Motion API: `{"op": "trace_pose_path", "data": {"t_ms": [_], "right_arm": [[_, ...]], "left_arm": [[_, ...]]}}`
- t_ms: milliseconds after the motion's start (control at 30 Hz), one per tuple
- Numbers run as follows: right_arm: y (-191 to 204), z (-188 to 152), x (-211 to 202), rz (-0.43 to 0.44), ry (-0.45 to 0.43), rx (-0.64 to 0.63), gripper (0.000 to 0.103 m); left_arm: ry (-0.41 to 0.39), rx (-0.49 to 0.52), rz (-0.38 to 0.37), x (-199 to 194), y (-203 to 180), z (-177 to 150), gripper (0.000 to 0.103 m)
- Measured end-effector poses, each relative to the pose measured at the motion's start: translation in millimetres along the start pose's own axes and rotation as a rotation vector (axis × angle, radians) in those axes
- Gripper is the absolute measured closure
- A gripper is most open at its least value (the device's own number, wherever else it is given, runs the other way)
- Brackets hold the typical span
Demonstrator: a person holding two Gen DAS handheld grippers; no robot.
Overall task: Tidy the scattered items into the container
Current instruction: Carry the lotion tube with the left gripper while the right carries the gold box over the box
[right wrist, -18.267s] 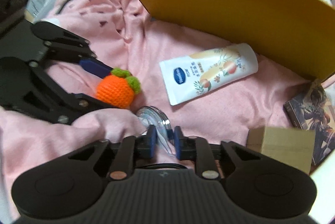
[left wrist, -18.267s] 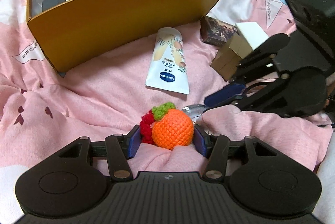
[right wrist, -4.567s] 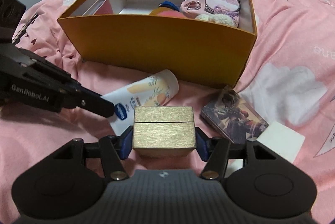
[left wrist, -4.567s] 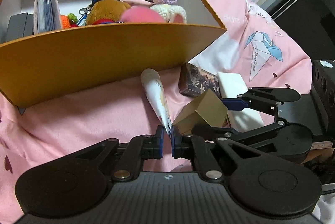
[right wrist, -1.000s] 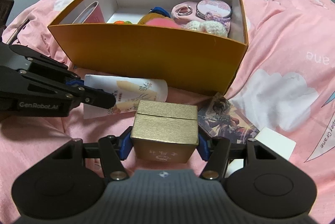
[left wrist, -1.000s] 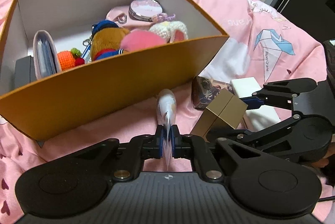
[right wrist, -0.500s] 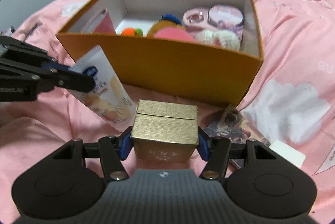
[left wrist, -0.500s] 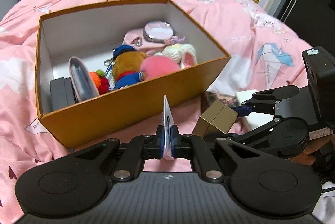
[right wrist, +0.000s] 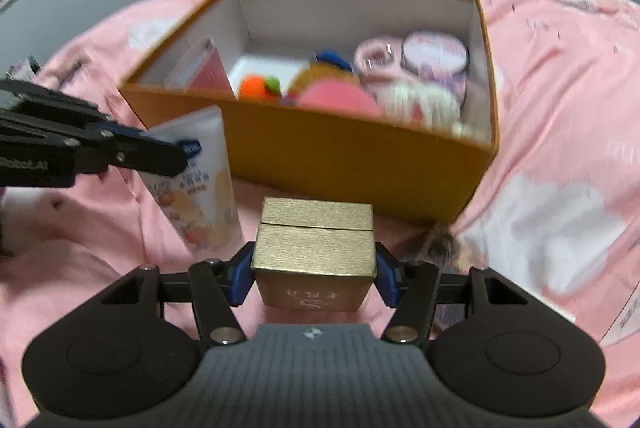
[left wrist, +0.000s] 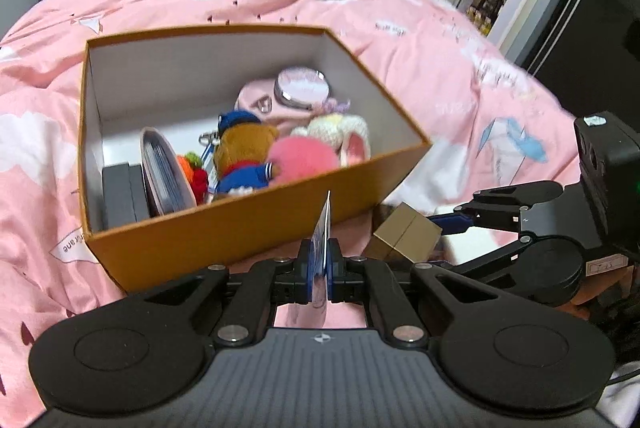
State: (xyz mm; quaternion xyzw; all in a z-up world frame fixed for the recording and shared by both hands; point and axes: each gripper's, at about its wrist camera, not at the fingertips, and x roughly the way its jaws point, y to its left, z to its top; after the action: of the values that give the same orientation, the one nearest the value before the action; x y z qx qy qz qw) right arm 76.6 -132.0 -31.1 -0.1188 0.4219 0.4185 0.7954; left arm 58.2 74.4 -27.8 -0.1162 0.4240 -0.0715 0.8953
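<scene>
Left fingers: the left gripper (left wrist: 319, 270) is pinched nearly closed on the flat crimped end of the lotion tube (right wrist: 196, 184), which hangs clear of the bed.
Right fingers: the right gripper (right wrist: 314, 270) is part-open, clamped on the two side faces of the gold box (right wrist: 314, 256).
Tube handling: probably light, soft and slick; the crimp looks the firmest hold, though the body may swing.
Box handling: stiff, flat-sided, likely light; its lid seam suggests squeezing below it.
Container: the orange box (left wrist: 240, 228) sits just ahead on the pink bed (left wrist: 400, 28), already holding plush toys.

Black tongs (left wrist: 319, 268) — blue pads (right wrist: 239, 278), silver screws
</scene>
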Motion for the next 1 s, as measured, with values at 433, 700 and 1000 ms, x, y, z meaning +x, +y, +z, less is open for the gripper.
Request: {"op": "trace_pose_path", "data": {"t_ms": [433, 700, 1000], "right_arm": [[0, 44, -51, 0.096, -0.210, 0.005, 0.041], [1, 65, -55, 0.107, -0.288, 0.025, 0.041], [-6, 77, -43, 0.095, -0.314, 0.068, 0.041]], "left_arm": [[-0.192, 0.013, 0.006, -42, -2, 46, 0.097], [-0.271, -0.018, 0.042, -45, 15, 83, 0.097], [-0.273, -0.064, 0.089, -21, 36, 106, 0.098]]}}
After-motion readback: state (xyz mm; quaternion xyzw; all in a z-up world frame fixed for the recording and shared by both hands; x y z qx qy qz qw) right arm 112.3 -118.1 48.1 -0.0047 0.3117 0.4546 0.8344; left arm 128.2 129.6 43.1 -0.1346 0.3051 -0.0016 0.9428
